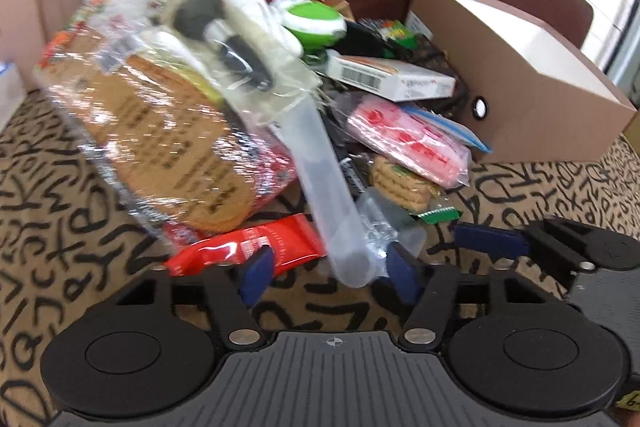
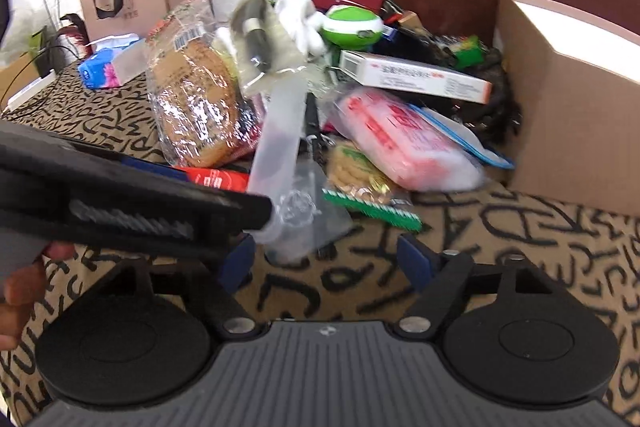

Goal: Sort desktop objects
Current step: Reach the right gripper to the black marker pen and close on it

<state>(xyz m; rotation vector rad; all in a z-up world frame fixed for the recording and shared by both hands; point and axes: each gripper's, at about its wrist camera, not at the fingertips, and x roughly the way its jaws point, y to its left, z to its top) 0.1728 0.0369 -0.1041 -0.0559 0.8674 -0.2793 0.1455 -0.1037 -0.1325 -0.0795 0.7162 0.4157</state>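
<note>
Desktop objects sit in a heap against the cardboard box [image 1: 520, 75] on the letter-print tablecloth [image 1: 60, 227]. A clear plastic tube [image 1: 332, 187] sticks out of the heap. Its long side runs from the heap toward the grippers. Its near end lies between the blue fingers of the left gripper [image 1: 332, 271], which is nearer. That gripper is open, not squeezing. The right gripper [image 2: 328, 259] is open and empty too.

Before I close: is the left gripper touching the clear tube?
Cannot tell. In the left wrist view the clear tube ends between the left gripper pads, blurred.
</note>
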